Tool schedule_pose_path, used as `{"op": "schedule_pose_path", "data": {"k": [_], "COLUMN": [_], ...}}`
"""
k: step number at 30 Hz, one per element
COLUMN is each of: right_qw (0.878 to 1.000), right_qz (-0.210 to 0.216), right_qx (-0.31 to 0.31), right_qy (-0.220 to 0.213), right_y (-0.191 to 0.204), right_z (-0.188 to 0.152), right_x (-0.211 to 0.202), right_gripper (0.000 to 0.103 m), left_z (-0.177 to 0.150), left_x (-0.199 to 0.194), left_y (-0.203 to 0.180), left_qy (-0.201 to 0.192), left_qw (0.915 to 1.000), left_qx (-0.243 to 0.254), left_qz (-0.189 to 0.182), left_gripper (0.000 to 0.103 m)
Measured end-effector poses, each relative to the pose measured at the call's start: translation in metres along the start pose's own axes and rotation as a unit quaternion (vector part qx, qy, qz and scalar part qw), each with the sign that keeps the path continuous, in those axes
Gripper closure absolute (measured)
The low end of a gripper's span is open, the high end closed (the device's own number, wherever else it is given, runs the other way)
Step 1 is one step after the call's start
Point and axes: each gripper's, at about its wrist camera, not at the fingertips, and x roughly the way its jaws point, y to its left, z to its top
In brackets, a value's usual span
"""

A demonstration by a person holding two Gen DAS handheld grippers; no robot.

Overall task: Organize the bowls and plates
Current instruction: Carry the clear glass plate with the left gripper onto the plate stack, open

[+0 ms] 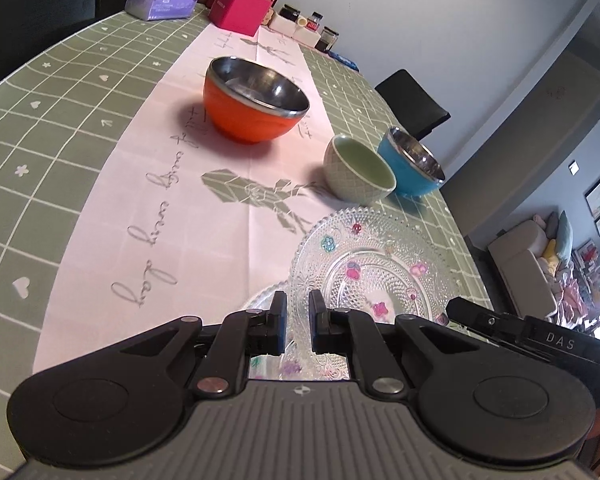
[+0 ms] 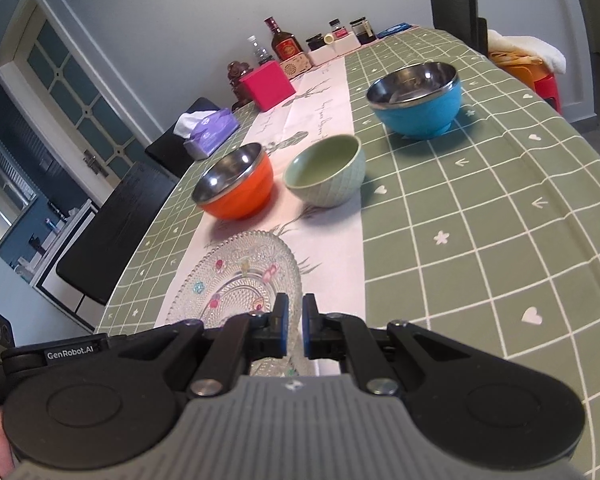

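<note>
A clear glass plate (image 1: 374, 268) with coloured flowers is held between both grippers, slightly lifted. My left gripper (image 1: 298, 312) is shut on its left rim. My right gripper (image 2: 295, 316) is shut on its right rim (image 2: 236, 280). A second glass plate (image 1: 260, 300) peeks out beneath it, mostly hidden. Beyond stand an orange steel-lined bowl (image 1: 252, 100) (image 2: 236, 184), a pale green ceramic bowl (image 1: 358, 172) (image 2: 326, 170) and a blue steel-lined bowl (image 1: 414, 164) (image 2: 418, 96), all upright.
The table has a green checked cloth (image 2: 480, 220) with a pink runner (image 1: 188, 184). At the far end stand a pink box (image 1: 240, 8), a tissue pack (image 1: 160, 0), bottles and jars (image 1: 300, 20). Black chairs (image 2: 116, 232) flank the table.
</note>
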Motion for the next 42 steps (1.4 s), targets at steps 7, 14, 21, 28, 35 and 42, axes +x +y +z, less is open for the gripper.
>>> {"op": "schedule_pose_path", "data": {"k": [7,14,21,28,35,42], "right_qw": [1.000,0.998,0.997,0.996,0.994,0.993], "right_qz": [0.002,-0.007,-0.016,-0.020,-0.031,-0.032], "right_qx": [-0.013,-0.020,-0.024,-0.033,-0.050,-0.060], "right_qy": [0.023,0.053,0.076,0.085,0.095,0.097], "right_y": [0.004,0.005,0.005,0.008,0.011,0.014], "right_z": [-0.011,-0.015,-0.020,-0.022,-0.025,-0.026], "right_x": [0.004,0.012,0.020,0.023,0.027,0.027], "right_gripper": [0.098,0.098,0.097,0.096,0.092,0.092], "left_z": [-0.007,-0.015,-0.016,-0.018,-0.018,-0.019], "left_x": [-0.001,-0.003,-0.009,-0.010,-0.009,-0.010], "left_y": [0.012,0.019,0.020,0.010,0.009,0.006], "left_qy": [0.026,0.048,0.042,0.035,0.035,0.024], "left_qw": [0.9996,0.9988,0.9990,0.9983,0.9978,0.9968], "left_qx": [0.009,0.011,0.012,0.044,0.052,0.070], "left_qz": [0.000,-0.002,-0.005,0.015,0.017,0.030], "left_gripper": [0.092,0.092,0.092,0.092,0.092,0.091]}}
